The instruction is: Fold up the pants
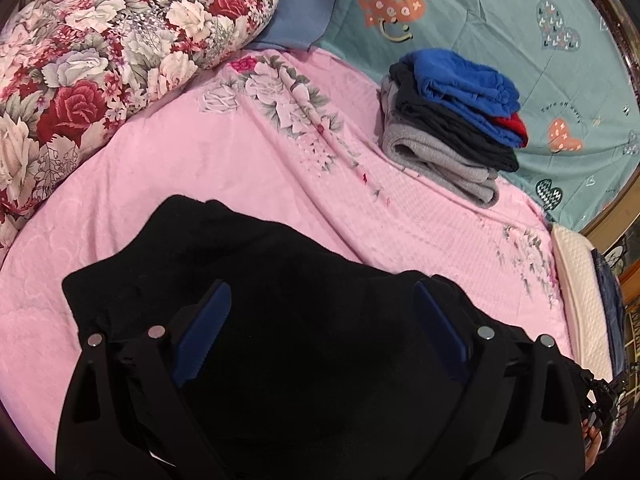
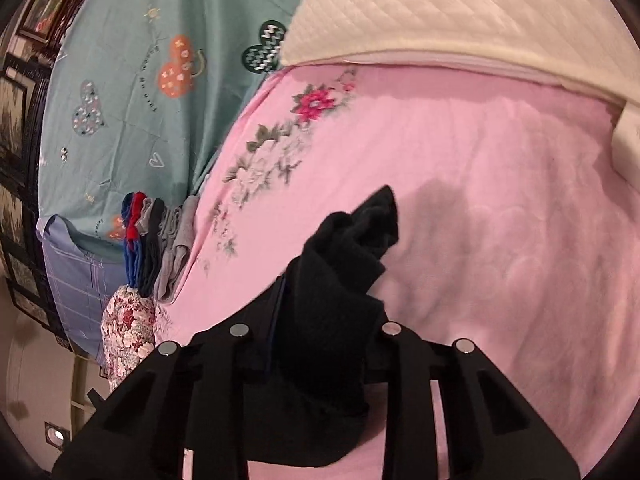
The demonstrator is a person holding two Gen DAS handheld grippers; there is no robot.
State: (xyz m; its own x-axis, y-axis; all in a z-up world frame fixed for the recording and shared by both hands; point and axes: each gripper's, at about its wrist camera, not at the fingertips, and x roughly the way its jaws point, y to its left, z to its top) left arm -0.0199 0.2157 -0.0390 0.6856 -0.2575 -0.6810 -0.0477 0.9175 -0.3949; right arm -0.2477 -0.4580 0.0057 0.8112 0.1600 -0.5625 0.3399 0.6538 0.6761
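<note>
one pair of black pants (image 1: 248,280) lies on a pink bedspread (image 1: 200,160) printed with pale flowers. the cloth is thick, matte and soft-looking, so dark that seams and folds barely show. in the left wrist view it spreads as a broad rumpled sheet below the left gripper (image 1: 322,300), whose two blue-faced fingers (image 1: 206,320) stand wide apart with the black cloth showing between them; whether they touch it cannot be told.

in the right wrist view the right gripper (image 2: 320,320) is closed on a bunched part of the same pants (image 2: 340,264). the cloth rises from between the fingers in a crumpled peak, lifted above the bedspread (image 2: 480,200), and more of it hangs down below the gripper.

one stack of folded clothes (image 1: 452,124) sits at the far edge of the pink bedspread, touching a teal sheet (image 1: 500,12) printed with hearts. four colours can be counted in it: grey at the bottom, then black, with blue and a bit of red on top.

one folded floral quilt (image 1: 100,60) in red and white lies at the far left. one cream quilted pad (image 2: 440,12) borders the bedspread on the right.
</note>
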